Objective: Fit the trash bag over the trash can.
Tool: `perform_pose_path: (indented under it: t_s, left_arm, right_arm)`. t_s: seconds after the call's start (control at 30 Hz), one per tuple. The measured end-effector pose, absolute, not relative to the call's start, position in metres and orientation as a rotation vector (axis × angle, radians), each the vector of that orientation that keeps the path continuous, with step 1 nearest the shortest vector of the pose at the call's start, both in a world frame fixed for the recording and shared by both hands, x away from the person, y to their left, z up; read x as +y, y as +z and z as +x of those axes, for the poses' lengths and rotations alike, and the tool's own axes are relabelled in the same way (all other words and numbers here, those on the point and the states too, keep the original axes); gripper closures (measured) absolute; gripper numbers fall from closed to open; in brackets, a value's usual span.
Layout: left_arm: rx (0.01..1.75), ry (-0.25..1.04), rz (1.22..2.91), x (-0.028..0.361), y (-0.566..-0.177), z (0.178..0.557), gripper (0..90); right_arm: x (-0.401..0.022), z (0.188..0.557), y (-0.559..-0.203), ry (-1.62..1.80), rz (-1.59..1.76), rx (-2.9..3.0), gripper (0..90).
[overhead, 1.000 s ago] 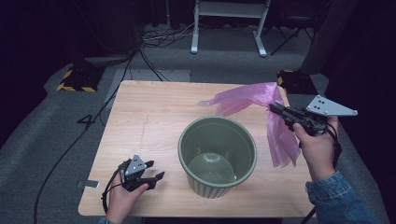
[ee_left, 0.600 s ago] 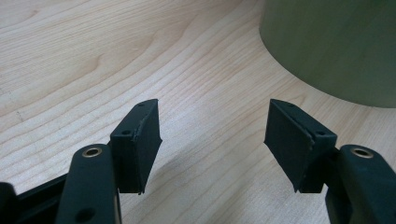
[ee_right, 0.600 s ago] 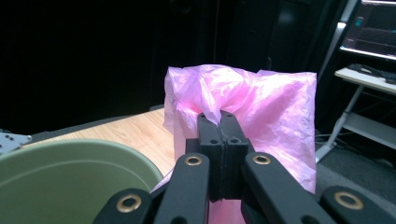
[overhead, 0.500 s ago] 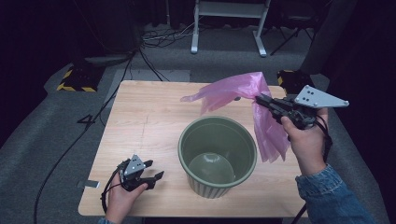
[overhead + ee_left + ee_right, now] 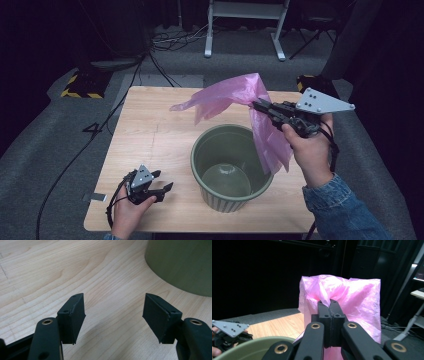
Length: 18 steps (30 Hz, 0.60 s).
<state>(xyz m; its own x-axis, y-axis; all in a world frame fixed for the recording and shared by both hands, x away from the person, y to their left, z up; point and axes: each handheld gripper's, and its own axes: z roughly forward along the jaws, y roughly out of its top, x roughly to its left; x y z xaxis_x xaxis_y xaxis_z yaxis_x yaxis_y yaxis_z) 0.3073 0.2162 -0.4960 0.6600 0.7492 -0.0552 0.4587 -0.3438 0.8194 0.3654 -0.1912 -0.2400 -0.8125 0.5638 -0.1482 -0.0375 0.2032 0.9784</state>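
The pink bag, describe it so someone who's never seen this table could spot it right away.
On the wooden table stands a green bucket. Just above its right rim, the right gripper pinches a thin pink plastic bag in the air. It is the only pink, crumpled, hanging thing there.

Light is falling from overhead onto the table point(image 5: 150, 145), leaving the floor and room around it sinking into near black. The bag point(image 5: 235, 95) is glowing translucent pink where light is passing through it. In the left gripper view the wood is looking bright and evenly lit, with soft shadows lying under the jaws, and the bin point(image 5: 185, 265) is blurring slightly at the edge. In the right gripper view the near jaws are perhaps slightly out of focus, against a dark, grainy background.
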Motion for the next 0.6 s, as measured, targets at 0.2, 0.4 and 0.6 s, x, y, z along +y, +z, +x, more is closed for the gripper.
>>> perform_pose_path:
  t_s: [0.2, 0.4, 0.6]
  left_arm:
    - [0.947, 0.435, 1.978, 0.218, -0.492, 0.307, 32.5]
    - [0.95, 0.434, 1.979, 0.217, -0.491, 0.309, 32.3]
    - [0.961, 0.429, 1.961, 0.219, -0.489, 0.313, 32.2]
  right_arm:
    - [-0.175, 0.361, -0.237, 1.69, 0.457, 2.009, 90.0]
    - [-0.156, 0.356, -0.25, 1.709, 0.432, 2.038, 90.0]
    - [-0.148, 0.353, -0.261, 1.736, 0.416, 2.047, 90.0]
